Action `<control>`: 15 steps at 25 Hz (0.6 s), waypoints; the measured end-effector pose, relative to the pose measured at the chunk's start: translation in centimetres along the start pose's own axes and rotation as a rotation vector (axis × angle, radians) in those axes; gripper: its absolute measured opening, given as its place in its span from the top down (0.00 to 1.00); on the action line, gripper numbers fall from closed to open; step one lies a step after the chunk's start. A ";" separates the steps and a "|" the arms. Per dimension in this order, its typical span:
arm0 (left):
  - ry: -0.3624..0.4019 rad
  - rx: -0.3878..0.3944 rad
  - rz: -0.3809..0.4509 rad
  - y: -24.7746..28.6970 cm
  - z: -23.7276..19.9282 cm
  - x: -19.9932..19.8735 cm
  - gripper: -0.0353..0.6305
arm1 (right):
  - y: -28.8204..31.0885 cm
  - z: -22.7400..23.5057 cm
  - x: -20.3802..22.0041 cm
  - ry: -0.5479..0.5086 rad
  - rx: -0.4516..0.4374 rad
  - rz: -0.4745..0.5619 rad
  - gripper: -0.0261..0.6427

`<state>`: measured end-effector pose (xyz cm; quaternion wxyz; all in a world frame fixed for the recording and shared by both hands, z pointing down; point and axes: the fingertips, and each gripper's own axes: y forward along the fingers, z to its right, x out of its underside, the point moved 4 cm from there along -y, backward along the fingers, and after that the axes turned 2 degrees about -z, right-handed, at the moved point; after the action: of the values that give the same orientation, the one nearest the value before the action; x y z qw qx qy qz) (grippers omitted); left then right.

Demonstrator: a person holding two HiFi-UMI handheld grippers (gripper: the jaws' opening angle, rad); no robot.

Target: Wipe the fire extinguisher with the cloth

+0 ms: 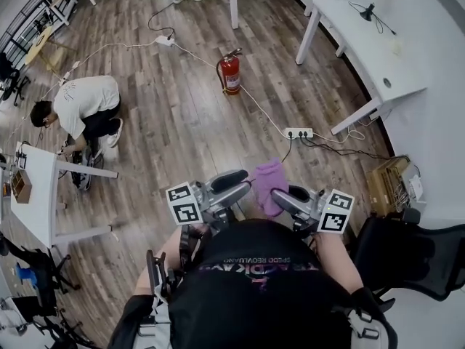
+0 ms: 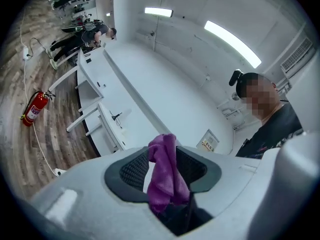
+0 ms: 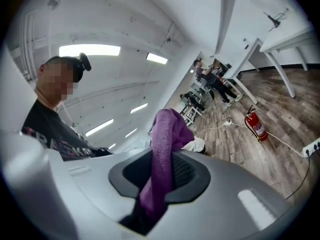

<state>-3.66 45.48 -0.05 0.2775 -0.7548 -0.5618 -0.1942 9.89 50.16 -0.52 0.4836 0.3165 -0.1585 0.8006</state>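
Note:
A purple cloth [image 1: 268, 185] hangs between my two grippers, close in front of my body. My right gripper [image 1: 288, 197] is shut on the cloth [image 3: 163, 154], which fills the gap between its dark pads. My left gripper [image 1: 244, 188] faces it with its jaws open; the cloth [image 2: 165, 176] hangs in that gap, and there is space beside the left pad. The red fire extinguisher [image 1: 229, 73] stands upright on the wood floor well ahead of me. It shows small at the left in the left gripper view [image 2: 34, 109] and at the right in the right gripper view [image 3: 255, 125].
A white cable runs past the extinguisher to a power strip [image 1: 298, 132]. A white table [image 1: 363, 35] stands at the back right, another [image 1: 36, 195] at the left. A person [image 1: 83, 104] crouches on the floor at the left. A black chair [image 1: 418, 257] and a box [image 1: 389, 184] are at my right.

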 end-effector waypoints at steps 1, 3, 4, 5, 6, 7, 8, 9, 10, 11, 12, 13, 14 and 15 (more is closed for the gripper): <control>-0.009 0.002 -0.005 -0.6 -1.1 -1.1 0.69 | 0.6 0.7 -0.9 0.034 0.016 0.048 0.85; -0.027 0.016 -0.011 -1.8 -2.8 -3.4 0.72 | 2.0 1.9 -2.7 0.090 0.039 0.139 0.85; -0.034 0.024 -0.010 -2.4 -3.5 -4.6 0.74 | 2.9 2.2 -3.5 0.107 0.047 0.176 0.85; -0.038 0.029 -0.008 -3.0 -4.3 -5.7 0.78 | 3.9 2.6 -4.2 0.115 0.058 0.201 0.85; -0.042 0.032 -0.004 -3.6 -5.1 -6.8 0.85 | 5.0 2.8 -5.0 0.114 0.072 0.214 0.85; -0.046 0.036 0.000 -4.2 -5.7 -7.8 0.93 | 6.2 3.0 -5.6 0.105 0.088 0.215 0.85; -0.050 0.042 0.002 -4.8 -6.3 -8.8 0.95 | 7.4 3.2 -6.3 0.092 0.103 0.209 0.85; -0.053 0.048 0.000 -5.4 -6.8 -9.6 0.95 | 8.6 3.3 -6.8 0.079 0.116 0.203 0.85; -0.054 0.051 -0.005 -6.0 -7.2 -10.3 0.95 | 9.8 3.4 -7.3 0.068 0.127 0.198 0.85; -0.053 0.048 -0.009 -6.7 -7.7 -10.9 0.95 | 10.8 3.6 -7.7 0.062 0.137 0.194 0.85; -0.052 0.041 -0.011 -7.5 -8.2 -11.4 0.95 | 11.8 3.9 -8.0 0.056 0.146 0.191 0.85; -0.050 0.030 -0.010 -8.3 -8.7 -11.8 0.95 | 12.7 4.1 -8.4 0.051 0.155 0.189 0.85; -0.050 0.018 -0.009 -9.2 -9.2 -12.1 0.95 | 13.6 4.4 -8.8 0.045 0.164 0.189 0.85; -0.052 0.007 -0.006 -9.9 -9.6 -12.5 0.95 | 14.3 4.7 -9.2 0.042 0.175 0.192 0.85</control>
<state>-16.64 32.30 1.78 0.2650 -0.7568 -0.5719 -0.1734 2.07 34.42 -2.35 0.3785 0.3240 -0.1077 0.8603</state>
